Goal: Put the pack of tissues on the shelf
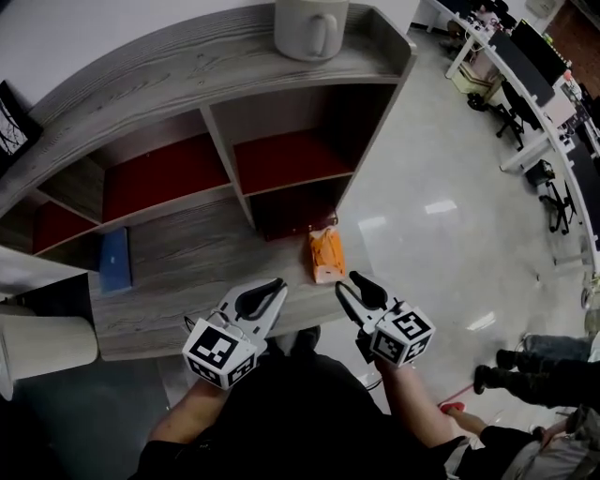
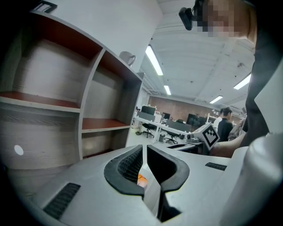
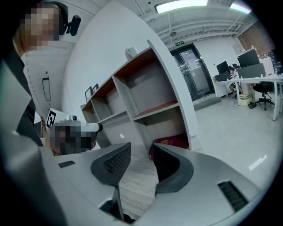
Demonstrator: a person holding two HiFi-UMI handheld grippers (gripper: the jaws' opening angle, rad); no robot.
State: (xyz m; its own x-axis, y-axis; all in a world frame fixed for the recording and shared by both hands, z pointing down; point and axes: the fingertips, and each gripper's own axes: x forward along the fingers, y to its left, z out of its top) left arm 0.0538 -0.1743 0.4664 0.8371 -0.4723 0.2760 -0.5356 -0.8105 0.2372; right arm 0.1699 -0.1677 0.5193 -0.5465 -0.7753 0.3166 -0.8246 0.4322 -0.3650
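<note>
Grey wood-grain boards formed the shelf (image 1: pixel 187 234), whose compartments were lined in dark red; in the head view an orange pack of tissues (image 1: pixel 326 255) lay flat on the broad lower board, at its right end and reaching almost to its front edge, just before the lower right compartment. A blue flat thing (image 1: pixel 114 260) lay on the same board toward its left end, and a pale mug (image 1: pixel 309 26) stood on the top board. The left hand-held gripper (image 1: pixel 277 287) hovered at the board's front edge, left of the pack, and the right hand-held gripper (image 1: pixel 349 281) hovered just beside the pack's near end, not touching it. In the left gripper view the left hand-held gripper (image 2: pixel 144 148) was clenched on nothing, its jaws parted only by a thin slit through which a sliver of the orange pack (image 2: pixel 141 178) showed. In the right gripper view the right hand-held gripper (image 3: pixel 141 148) was released, its jaws standing apart with only bare board between them, and the pack (image 3: pixel 171 142) lay beyond the jaws at the foot of the shelf's end upright.
</note>
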